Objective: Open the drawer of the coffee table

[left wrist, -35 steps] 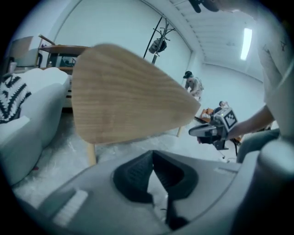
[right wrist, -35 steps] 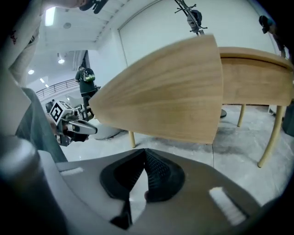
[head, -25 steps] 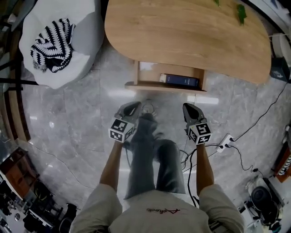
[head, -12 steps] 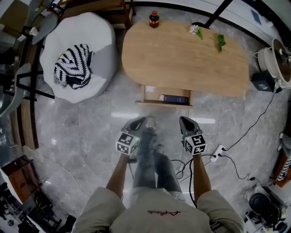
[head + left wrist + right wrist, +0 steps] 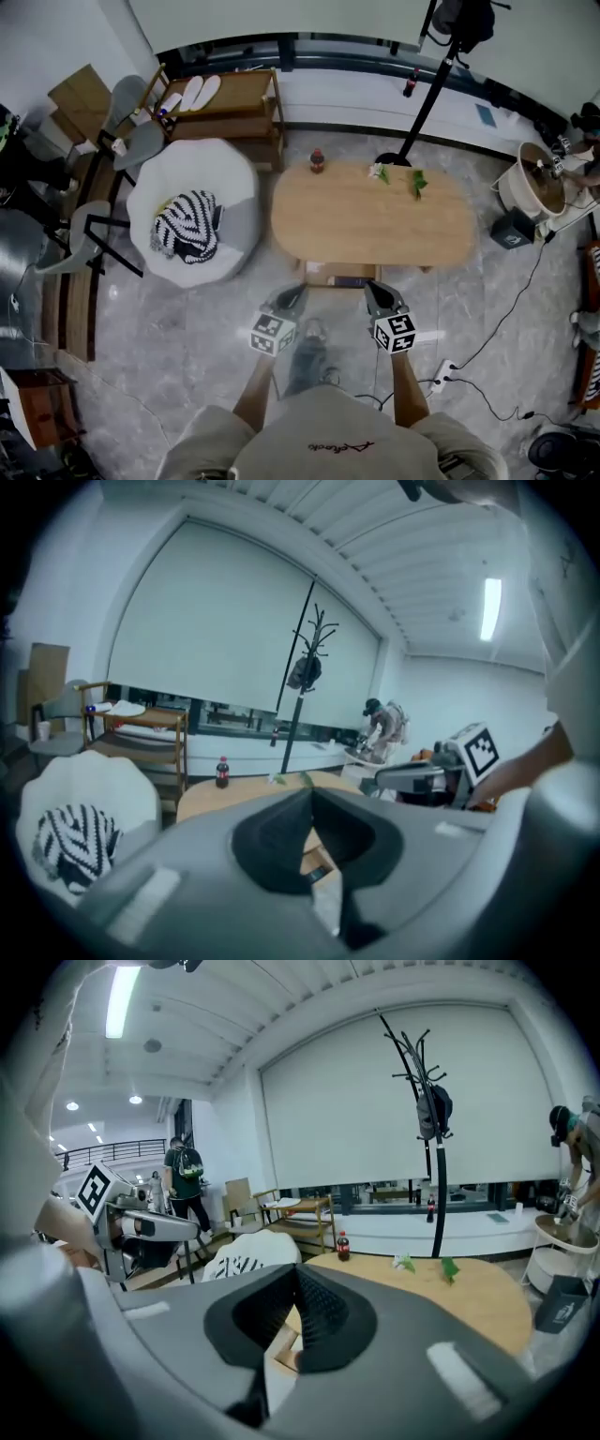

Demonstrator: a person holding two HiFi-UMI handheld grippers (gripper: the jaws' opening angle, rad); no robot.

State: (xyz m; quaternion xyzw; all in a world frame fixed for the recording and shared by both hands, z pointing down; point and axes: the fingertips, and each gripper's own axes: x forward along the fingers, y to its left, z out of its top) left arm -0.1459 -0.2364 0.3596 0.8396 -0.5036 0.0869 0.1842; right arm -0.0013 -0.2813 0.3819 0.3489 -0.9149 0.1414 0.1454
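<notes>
Only a thin strip of the drawer (image 5: 339, 274) shows in the head view. The rest is under the worktop (image 5: 375, 220) or behind the left tongs (image 5: 296, 292) and right tongs (image 5: 372, 289), and its contents are too small to tell. In both gripper views the tongs' own grey bodies cover the lower half, leaving a sliver of drawer.

Grey marble floor (image 5: 159, 309) fills the lower frame. Upper left, a white beanbag (image 5: 187, 169) carries a striped blanket (image 5: 185, 228), with a wooden shelf (image 5: 225, 94) behind it. Coat stand (image 5: 430, 89) at upper right, pale blinds (image 5: 375, 1101) across the far wall, ceiling strip light (image 5: 120, 997) glowing.
</notes>
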